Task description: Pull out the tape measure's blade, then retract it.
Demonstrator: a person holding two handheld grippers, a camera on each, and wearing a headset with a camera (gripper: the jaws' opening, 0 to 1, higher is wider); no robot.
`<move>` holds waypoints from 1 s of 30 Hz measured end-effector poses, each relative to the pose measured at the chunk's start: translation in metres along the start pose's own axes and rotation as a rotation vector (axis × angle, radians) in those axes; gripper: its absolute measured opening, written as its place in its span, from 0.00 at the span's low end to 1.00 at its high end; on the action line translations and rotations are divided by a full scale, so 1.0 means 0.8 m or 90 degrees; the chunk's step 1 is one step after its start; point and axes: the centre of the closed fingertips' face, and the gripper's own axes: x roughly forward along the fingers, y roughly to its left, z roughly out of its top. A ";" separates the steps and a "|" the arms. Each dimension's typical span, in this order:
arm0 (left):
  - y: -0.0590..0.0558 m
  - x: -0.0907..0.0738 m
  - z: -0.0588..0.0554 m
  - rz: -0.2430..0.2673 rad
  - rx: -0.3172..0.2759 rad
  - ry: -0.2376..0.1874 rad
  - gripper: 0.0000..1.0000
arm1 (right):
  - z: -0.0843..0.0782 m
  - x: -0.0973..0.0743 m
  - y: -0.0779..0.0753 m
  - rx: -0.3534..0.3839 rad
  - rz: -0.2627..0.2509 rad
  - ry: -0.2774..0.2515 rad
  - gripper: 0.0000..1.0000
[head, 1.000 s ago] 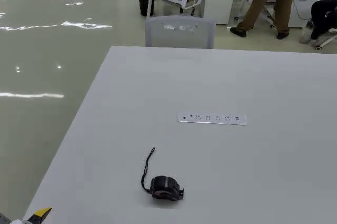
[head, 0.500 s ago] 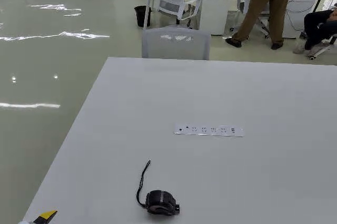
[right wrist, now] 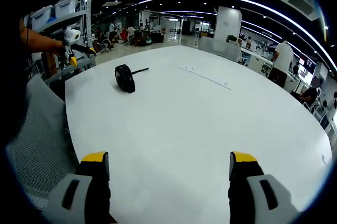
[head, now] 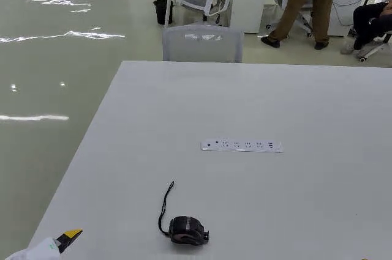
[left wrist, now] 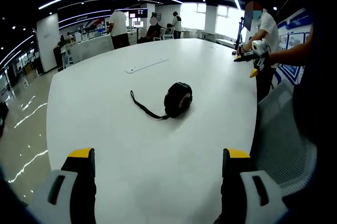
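A black tape measure [head: 188, 230] lies on the white table [head: 275, 101] near its front edge, its blade inside the case and its black wrist strap [head: 164, 204] trailing away from me. My left gripper [head: 64, 239] pokes in at the front left corner, a short way left of the case. In the left gripper view the tape measure [left wrist: 178, 98] sits ahead of the left gripper [left wrist: 159, 155], which is open and holds nothing. In the right gripper view the tape measure [right wrist: 124, 78] lies far off to the left, and the right gripper [right wrist: 169, 158] is open over bare table.
A white power strip [head: 241, 145] lies flat in the table's middle, beyond the tape measure. A grey chair [head: 202, 43] stands at the far edge. People and desks are in the background. The table's left edge drops to a glossy floor.
The head camera has shifted. My left gripper's yellow tip has come a little further into the bottom left corner. The tape measure lies where it was.
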 end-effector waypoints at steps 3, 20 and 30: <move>0.004 0.000 0.012 0.000 0.007 -0.009 0.99 | 0.008 0.005 0.001 -0.002 0.008 -0.006 0.97; 0.001 0.020 0.048 -0.038 0.050 -0.009 0.99 | 0.036 0.029 0.008 -0.035 0.036 -0.007 0.97; -0.003 0.040 0.067 -0.059 0.071 -0.008 0.99 | 0.055 0.049 0.023 -0.061 0.061 -0.012 0.97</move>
